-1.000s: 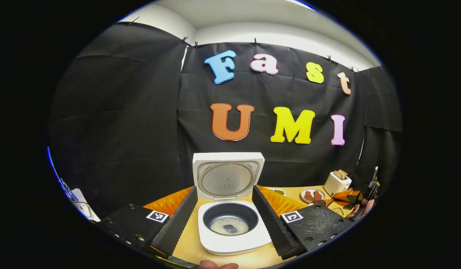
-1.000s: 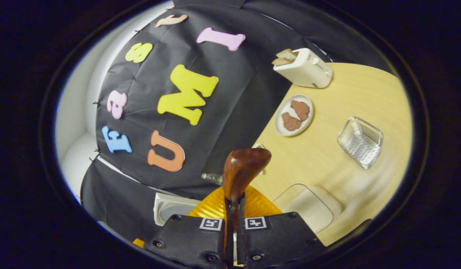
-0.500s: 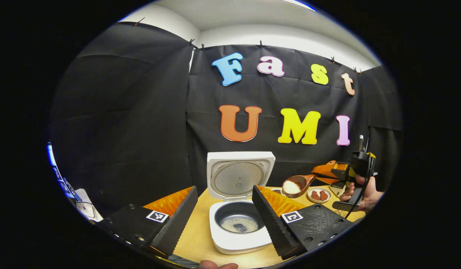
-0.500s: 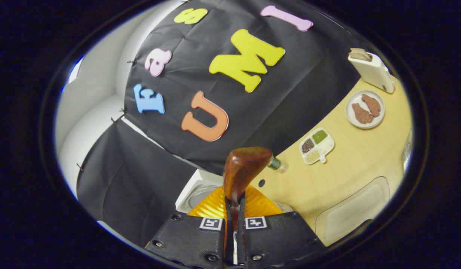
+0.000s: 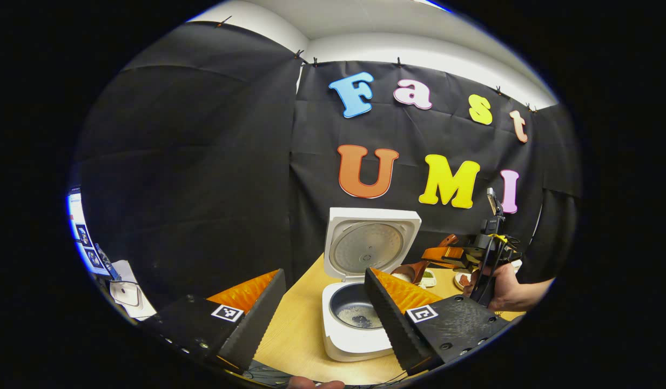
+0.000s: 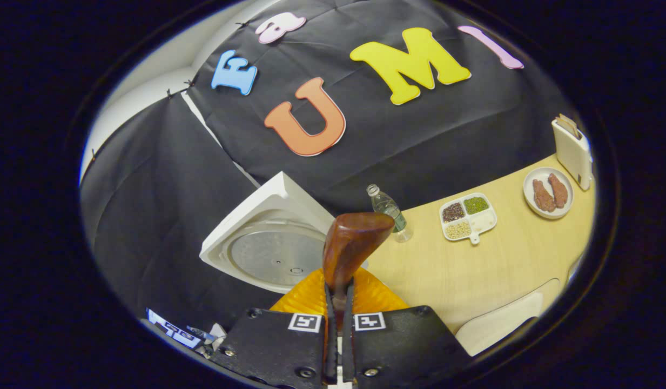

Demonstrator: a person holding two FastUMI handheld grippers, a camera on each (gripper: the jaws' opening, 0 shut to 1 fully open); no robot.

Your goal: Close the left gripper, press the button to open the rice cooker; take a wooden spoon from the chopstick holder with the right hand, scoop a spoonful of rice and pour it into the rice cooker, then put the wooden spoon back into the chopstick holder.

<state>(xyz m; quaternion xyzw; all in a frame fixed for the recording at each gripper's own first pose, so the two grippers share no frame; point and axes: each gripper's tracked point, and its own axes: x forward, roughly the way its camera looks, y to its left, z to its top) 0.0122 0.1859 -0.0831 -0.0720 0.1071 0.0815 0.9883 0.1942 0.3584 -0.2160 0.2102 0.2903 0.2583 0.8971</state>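
Currently the right gripper [image 6: 338,319] is clamping the wooden spoon [image 6: 350,248] handle, its bowl projecting ahead. The left gripper [image 5: 324,308] is standing with fingers apart, the open rice cooker [image 5: 360,302] sitting between them.

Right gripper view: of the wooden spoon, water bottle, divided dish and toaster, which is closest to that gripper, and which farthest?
1. wooden spoon, clamped in the right gripper.
2. water bottle, just beyond.
3. divided dish, farther right.
4. toaster, far right edge.
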